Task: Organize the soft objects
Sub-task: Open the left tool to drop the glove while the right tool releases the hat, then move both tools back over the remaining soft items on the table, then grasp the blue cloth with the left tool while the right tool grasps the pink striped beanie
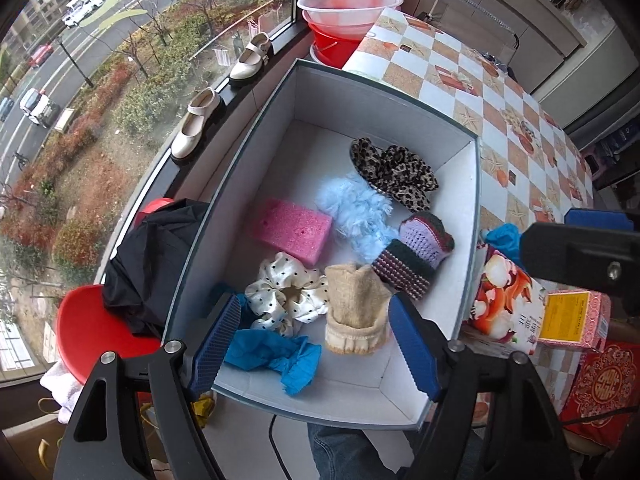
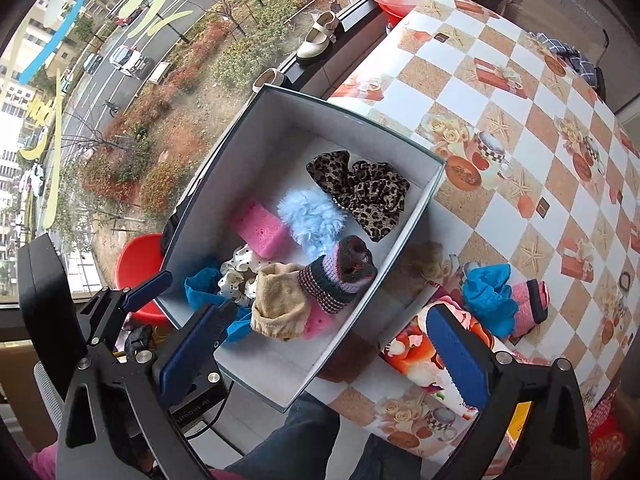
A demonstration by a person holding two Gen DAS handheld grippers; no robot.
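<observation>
Left wrist view: left gripper [image 1: 312, 344] jaws apart, empty, over near end of box [image 1: 464, 216]. Inside, near to far: blue cloth [image 1: 276, 356], beige sock [image 1: 356, 308], scrunchie [image 1: 280, 292], sponge [image 1: 294, 230], leopard piece [image 1: 394, 172] at 12 o'clock. Right gripper [image 2: 328, 348] jaws apart, empty. Step, I judge: collecting remaining items. Next move needs right gripper toward 2 o'clock, to blue glove [image 2: 486, 292] and pink sock [image 2: 530, 306] on table [image 2: 520, 128].

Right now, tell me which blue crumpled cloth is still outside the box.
The blue cloth on the checkered tablecloth, beside the pink knit piece; the other blue cloth lies inside the box.
</observation>
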